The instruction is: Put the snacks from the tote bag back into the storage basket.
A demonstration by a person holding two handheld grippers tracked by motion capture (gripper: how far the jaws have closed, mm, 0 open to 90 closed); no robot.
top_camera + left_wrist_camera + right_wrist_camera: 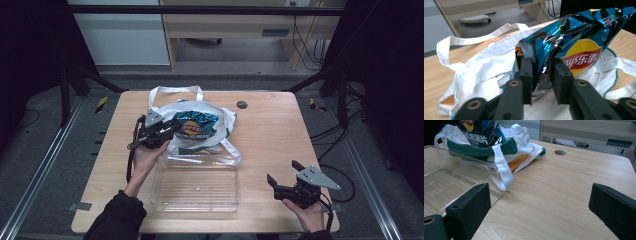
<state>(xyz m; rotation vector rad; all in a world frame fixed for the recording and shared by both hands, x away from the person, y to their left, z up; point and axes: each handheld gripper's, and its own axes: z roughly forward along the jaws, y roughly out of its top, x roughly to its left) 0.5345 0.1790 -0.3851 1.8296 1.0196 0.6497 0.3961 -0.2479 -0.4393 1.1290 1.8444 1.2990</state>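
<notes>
The left hand-held gripper [541,75] is clamped on the edge of a blue crisp packet [576,42], which sits on a white cloth bag [220,122] at the back of the worktop [280,140]. A clear plastic tray [197,187] lies just in front of the bag. The right hand-held gripper [282,175] rests near the front right corner, jaws wide apart.

wooden table [270,140], desk [225,25] behind, cables [305,45]

high: overhead, forward-down | gripper views: low, close | shared: bag [200,125]
</notes>
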